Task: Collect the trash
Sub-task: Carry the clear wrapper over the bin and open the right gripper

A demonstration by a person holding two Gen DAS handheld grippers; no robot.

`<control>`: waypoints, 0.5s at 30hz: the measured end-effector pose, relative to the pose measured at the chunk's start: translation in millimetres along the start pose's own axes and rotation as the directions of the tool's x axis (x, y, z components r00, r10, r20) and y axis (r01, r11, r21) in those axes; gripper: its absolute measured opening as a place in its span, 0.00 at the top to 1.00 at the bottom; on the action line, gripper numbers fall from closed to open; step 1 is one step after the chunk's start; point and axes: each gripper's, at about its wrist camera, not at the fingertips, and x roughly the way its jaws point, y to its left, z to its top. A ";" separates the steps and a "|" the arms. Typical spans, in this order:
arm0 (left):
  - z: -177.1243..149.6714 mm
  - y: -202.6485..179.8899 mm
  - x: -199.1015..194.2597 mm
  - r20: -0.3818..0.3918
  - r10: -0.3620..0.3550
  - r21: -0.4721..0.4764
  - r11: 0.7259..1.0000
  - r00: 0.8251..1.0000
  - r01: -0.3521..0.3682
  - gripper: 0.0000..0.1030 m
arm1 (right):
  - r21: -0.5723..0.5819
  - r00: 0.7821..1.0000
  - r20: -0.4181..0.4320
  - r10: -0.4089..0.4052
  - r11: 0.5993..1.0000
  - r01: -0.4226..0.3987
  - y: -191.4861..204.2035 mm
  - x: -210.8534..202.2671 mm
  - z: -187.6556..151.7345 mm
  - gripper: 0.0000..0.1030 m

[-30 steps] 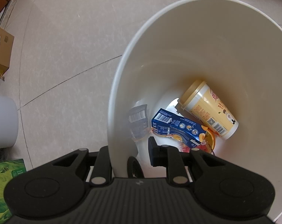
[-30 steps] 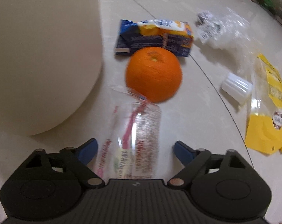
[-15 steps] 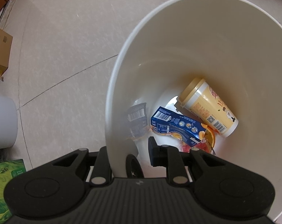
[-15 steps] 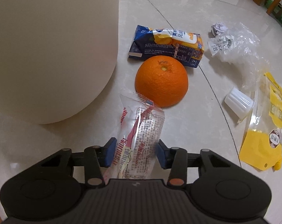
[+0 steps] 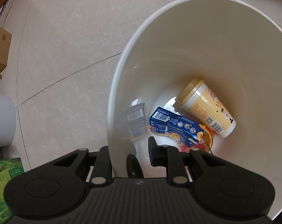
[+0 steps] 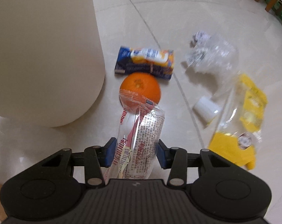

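Lifted since earlier: clear wrapper clamped by right hand-held gripper | orange at 12 o'clock | left hand-held gripper clamps white bin rim

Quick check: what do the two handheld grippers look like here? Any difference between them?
Both share a black ribbed plastic body with round side discs, linkage arms with silver pivot pins and a small pale logo at the centre. The left gripper has black finger pads; the right gripper has blue pads. No cables, hands or sleeves show.

clear wrapper | red print | clamped upright | orange behind
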 end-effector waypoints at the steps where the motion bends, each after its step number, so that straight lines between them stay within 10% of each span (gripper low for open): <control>1: 0.2 0.4 -0.5 0.000 0.001 0.000 1.000 1.000 -0.001 0.81 | -0.004 1.000 0.002 0.004 1.000 -0.004 -2.6 -10.0 3.7 0.52; 15: 1.1 1.9 -1.3 0.000 0.000 -0.009 1.000 1.000 0.000 0.81 | -0.200 0.989 0.133 0.057 0.979 -0.029 -2.3 -181.0 68.5 0.51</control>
